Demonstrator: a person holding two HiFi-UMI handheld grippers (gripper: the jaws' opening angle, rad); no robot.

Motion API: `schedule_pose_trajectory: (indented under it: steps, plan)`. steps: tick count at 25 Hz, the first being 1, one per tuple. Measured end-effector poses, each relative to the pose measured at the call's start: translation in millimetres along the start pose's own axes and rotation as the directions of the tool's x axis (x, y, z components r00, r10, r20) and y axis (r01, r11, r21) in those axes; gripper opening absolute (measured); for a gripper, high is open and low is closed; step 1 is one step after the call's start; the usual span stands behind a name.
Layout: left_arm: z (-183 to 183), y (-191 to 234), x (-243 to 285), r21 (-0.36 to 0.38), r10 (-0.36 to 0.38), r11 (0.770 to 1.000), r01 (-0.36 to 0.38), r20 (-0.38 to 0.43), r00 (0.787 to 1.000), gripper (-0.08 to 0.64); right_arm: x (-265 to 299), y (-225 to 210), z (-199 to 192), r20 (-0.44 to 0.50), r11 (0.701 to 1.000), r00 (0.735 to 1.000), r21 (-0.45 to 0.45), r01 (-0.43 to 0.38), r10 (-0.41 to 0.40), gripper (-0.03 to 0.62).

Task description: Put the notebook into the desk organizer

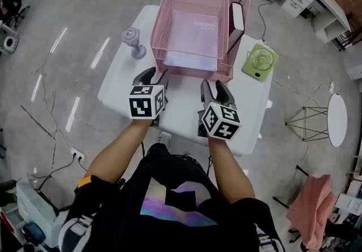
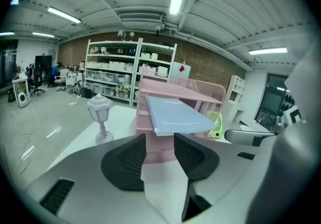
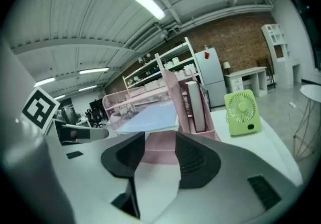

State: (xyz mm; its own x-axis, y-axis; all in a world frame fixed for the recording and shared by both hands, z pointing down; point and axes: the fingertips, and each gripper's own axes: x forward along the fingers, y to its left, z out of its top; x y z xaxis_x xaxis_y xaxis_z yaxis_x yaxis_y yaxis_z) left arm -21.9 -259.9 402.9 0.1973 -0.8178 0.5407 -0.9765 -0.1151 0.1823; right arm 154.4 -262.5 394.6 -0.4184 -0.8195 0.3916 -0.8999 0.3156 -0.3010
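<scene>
The notebook (image 1: 193, 36) lies in the desk organizer (image 1: 160, 27), seemingly propped on its front rim (nearly done); left tool (image 1: 151, 77) and right tool (image 1: 216, 89) gape empty before it.

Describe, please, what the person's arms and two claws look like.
The left claw and right claw each have dark jaws, with a white cube behind them printed with black square markers. Up close, the bodies are pale grey with black ribbed pads. No cables show. The person wears a black short-sleeved T-shirt with an iridescent print.
</scene>
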Motion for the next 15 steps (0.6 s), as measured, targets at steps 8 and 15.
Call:
schedule_pose_trajectory:
  steps: [8,15]
  plan:
    - [16,-62,-92,0.071,0.015,0.997,-0.032,0.224,0.975,0.154,-68,48,29,0.092,0.953,0.980,-0.264,-0.148,0.177,0.096]
    - [-16,-112,-176,0.097,0.064,0.991,-0.096,0.292,0.954,0.021,-146,71,11,0.092,0.910,0.951,-0.331,-0.249,0.294,0.028]
